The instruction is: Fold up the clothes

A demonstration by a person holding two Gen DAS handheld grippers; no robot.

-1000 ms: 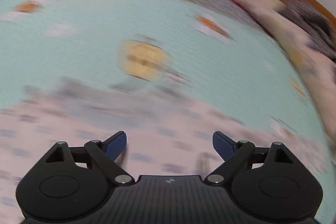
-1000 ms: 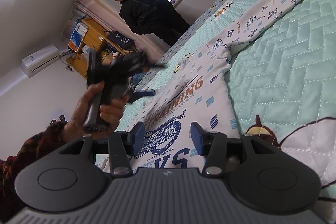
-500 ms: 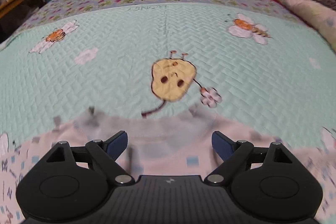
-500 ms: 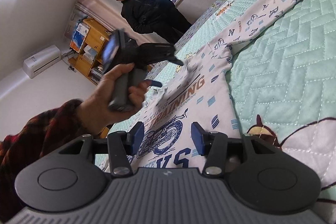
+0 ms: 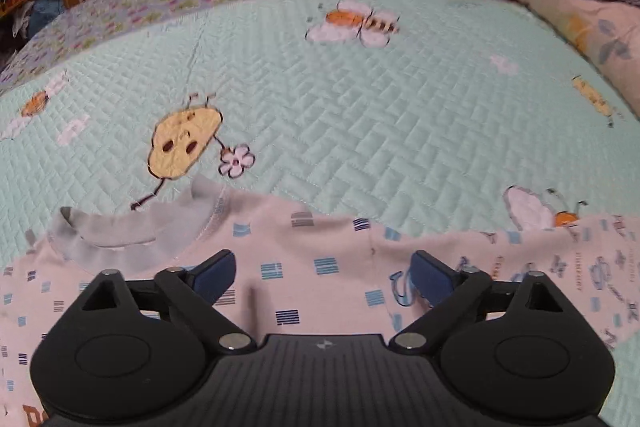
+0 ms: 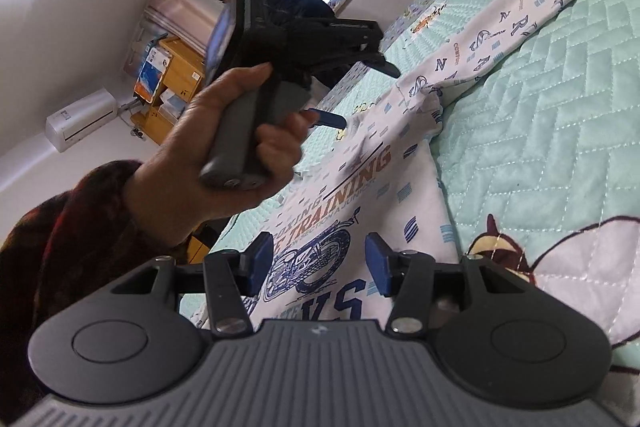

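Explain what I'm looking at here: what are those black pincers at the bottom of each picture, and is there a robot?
No robot: a person holds a two-finger gripper in each hand, each with a camera looking along its fingers. One picture comes from the left gripper, the other from the right gripper. The right view also shows the person's left hand holding its gripper above the bed. On the green quilt lies a white printed long-sleeved shirt, spread flat, with a grey collar. The left gripper's jaws have just been opening wide over the shoulder, beside the collar; the right gripper's jaws are apart at the shirt's printed front. Neither holds anything.
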